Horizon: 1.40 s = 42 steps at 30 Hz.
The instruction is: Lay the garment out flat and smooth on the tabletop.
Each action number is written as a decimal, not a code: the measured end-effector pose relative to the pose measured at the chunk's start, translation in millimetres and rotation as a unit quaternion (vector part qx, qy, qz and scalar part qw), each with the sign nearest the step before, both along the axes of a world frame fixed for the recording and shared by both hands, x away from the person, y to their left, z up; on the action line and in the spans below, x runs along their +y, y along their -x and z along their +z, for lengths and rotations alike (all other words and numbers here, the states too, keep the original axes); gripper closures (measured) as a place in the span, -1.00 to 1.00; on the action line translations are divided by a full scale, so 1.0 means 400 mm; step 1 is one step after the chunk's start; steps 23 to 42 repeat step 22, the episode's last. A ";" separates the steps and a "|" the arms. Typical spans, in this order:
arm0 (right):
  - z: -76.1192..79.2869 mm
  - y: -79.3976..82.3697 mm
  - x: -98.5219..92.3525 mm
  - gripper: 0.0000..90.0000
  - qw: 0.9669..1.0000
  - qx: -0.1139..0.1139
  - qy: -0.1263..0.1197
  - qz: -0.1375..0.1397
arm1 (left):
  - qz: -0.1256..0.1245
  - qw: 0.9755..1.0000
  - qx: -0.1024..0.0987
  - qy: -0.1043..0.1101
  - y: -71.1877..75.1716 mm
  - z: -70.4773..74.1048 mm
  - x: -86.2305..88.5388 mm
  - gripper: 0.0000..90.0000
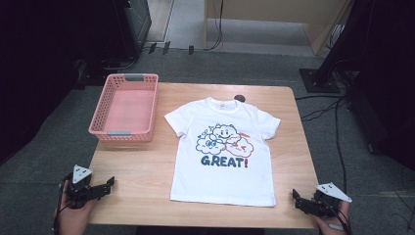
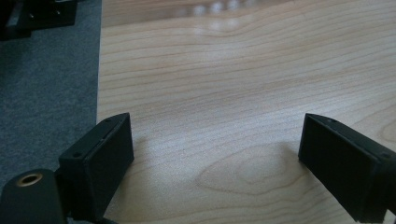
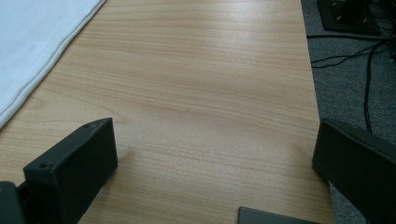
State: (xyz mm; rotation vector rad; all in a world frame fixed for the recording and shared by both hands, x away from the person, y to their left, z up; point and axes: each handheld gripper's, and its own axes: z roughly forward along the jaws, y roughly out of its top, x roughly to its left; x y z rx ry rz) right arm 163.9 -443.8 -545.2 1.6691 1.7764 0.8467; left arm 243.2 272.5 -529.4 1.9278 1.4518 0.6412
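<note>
**Both claws parked wide, shirt laid out between them**

At the far left I see the pink basket (image 1: 125, 107) sitting at the tabletop's (image 1: 147, 166) back left corner, empty and close beside the shirt, which I judge makes it a handy drop spot for a folded garment. Nearer me, my left claw (image 1: 108, 183) rests at the front left corner. Its own view shows the jaws spread wide over bare wood, gripping nothing (just grain between them).

In the middle lies the white T-shirt (image 1: 222, 152), flat and face up, collar away from me, sleeves out, the cloud print and "GREAT!" readable. Spread like this, I'd say it is ready for folding, with hem and sleeves all reachable from either side.

At the front right corner, my right claw (image 1: 297, 199) sits just off the shirt's lower hem corner. Its jaws also stand wide apart, empty, with the shirt's edge (image 3: 37, 51) visible ahead to its left, not touching.
</note>
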 end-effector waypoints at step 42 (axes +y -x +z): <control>-0.001 0.001 0.003 -1.00 1.000 -0.002 -0.001 -0.006 | -0.007 1.000 0.000 0.000 -0.001 0.000 0.001 -0.76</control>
